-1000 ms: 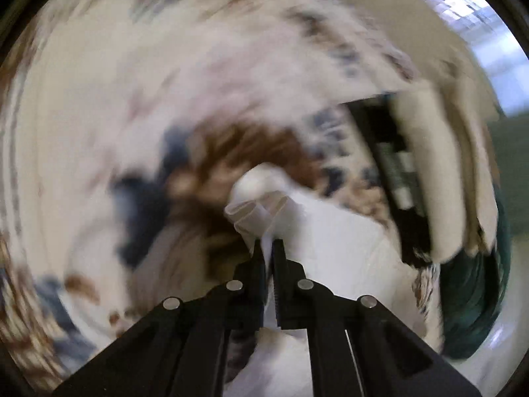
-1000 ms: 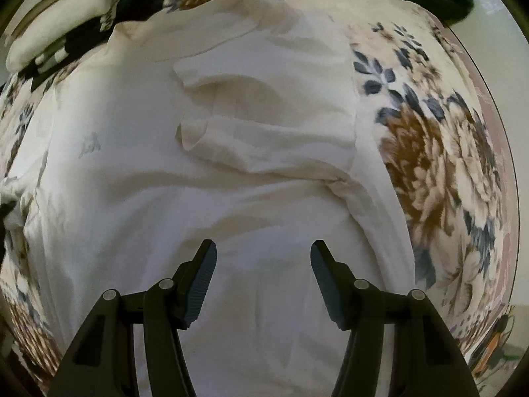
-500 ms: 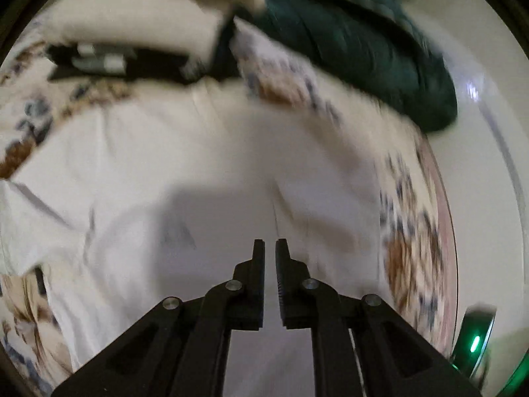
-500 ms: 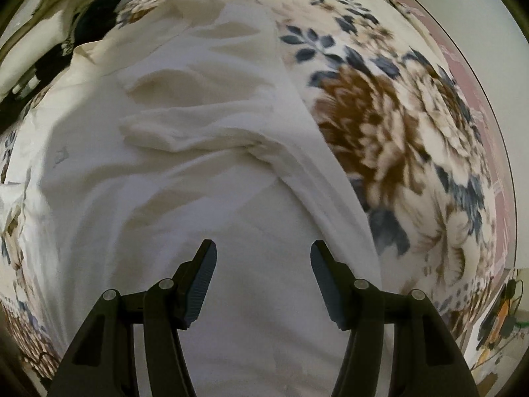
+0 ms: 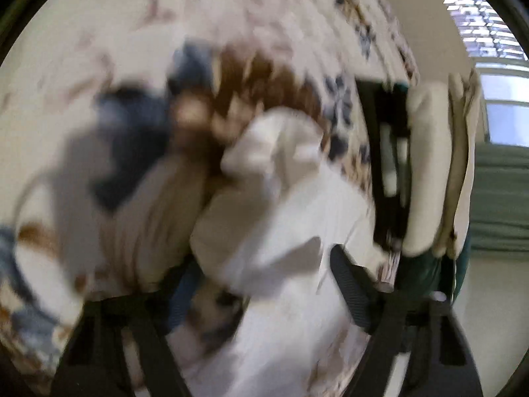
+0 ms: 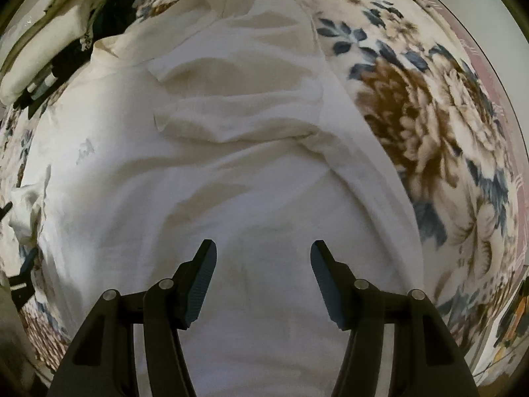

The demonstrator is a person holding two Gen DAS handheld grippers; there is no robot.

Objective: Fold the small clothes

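Floral blanket (image 6: 429, 125) bears white shirt (image 6: 231, 172) beneath both parted jaws.

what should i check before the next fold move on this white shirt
1. Right gripper open: ok, jaws stand wide apart.
2. Right gripper empty: ok, nothing between its fingers; it hovers over the white shirt.
3. Left gripper open: ok, fingers apart, though the left wrist view is motion blurred.
4. Left gripper free of cloth: cannot tell; shirt fabric lies between its fingers, but blur hides whether it touches them.
5. Right sleeve folded in: ok, it lies across the shirt body, wrinkled.
6. Room beside the shirt: ok, floral blanket is bare on that side; the pile of folded clothes sits apart at the far corner.
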